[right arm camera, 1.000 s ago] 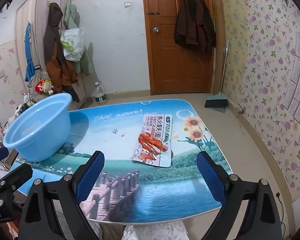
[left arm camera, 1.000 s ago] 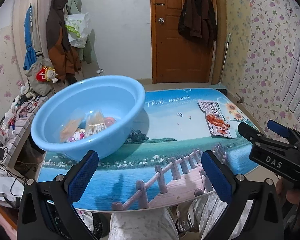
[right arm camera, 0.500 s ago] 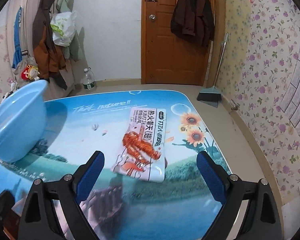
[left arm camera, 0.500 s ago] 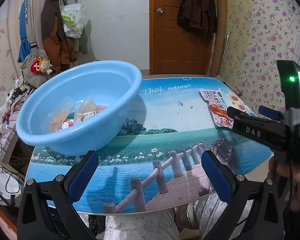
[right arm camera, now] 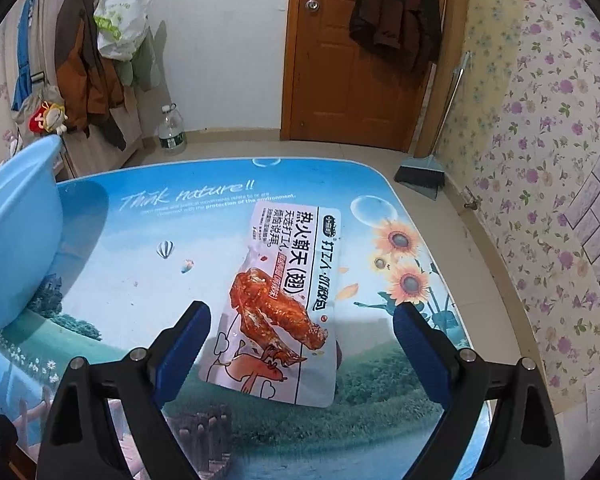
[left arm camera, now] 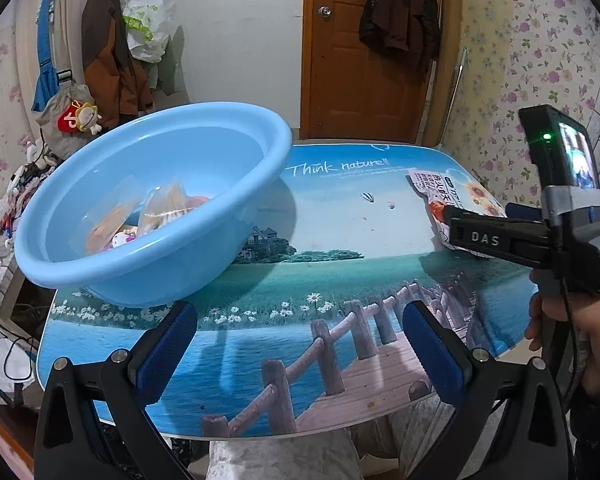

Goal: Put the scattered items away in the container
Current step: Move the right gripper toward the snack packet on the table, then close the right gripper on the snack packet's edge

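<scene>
- Several small packets already lie in your blue basin [left arm camera: 152, 204], at the counter's [right arm camera: 140, 248] left end.
- One snack packet [right arm camera: 284, 300] is left, flat on the counter.
- Your right claw [right arm camera: 300, 344] hangs spread wide over it, gripping nothing; your left claw [left arm camera: 300, 348] is also wide apart and empty.

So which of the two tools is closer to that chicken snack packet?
The right tool: it hangs open just over the snack packet. The left tool is open too, near the blue basin, well away from it.
</scene>
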Available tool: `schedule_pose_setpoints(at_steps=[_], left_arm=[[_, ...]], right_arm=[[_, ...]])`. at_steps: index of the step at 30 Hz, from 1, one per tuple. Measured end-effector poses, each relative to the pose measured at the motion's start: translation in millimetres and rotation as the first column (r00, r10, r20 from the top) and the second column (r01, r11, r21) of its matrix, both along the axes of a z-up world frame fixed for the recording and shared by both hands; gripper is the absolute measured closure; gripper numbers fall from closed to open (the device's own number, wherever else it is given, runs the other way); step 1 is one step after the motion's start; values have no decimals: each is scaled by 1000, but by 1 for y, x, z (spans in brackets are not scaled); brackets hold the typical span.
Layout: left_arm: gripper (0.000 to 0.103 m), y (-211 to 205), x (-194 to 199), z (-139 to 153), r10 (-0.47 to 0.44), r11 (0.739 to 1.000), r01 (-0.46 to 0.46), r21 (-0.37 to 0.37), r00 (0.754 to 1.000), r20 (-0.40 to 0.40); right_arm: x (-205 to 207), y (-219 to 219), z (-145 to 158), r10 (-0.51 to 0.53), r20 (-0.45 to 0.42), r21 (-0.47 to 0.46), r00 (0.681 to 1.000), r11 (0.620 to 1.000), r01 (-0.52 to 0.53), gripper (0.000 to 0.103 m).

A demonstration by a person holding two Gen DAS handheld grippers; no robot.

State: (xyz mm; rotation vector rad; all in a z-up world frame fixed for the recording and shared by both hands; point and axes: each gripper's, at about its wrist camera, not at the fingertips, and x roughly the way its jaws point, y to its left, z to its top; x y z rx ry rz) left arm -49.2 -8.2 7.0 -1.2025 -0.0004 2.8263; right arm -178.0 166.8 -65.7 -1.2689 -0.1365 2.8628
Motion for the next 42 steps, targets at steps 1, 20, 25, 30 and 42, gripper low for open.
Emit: schedule_pose_setpoints(at_steps=[1, 20, 25, 30, 42], left_arm=[[0, 1, 0, 0, -3, 1000, 3, -1, 1000, 0], [0, 10, -2, -2, -13, 1000, 13, -15, 1000, 6], [0, 14, -2, -2, -18, 1000, 18, -23, 1000, 8], [0, 18, -4, 0, -25, 999, 25, -33, 1000, 1], [0, 42, -12, 7, -63, 997, 62, -55, 998, -18]], right_arm=[[-2, 0, -2, 1, 8, 1, 1000, 1000, -1, 9], [-12, 18, -26, 104, 61, -127, 993, 987, -96, 44], [-7, 26, -26, 123, 51, -144, 991, 983, -115, 47], [8, 30, -27, 158, 35, -138, 987, 979, -152, 47], [60, 33, -25, 268, 25, -131, 963, 956, -262, 47]])
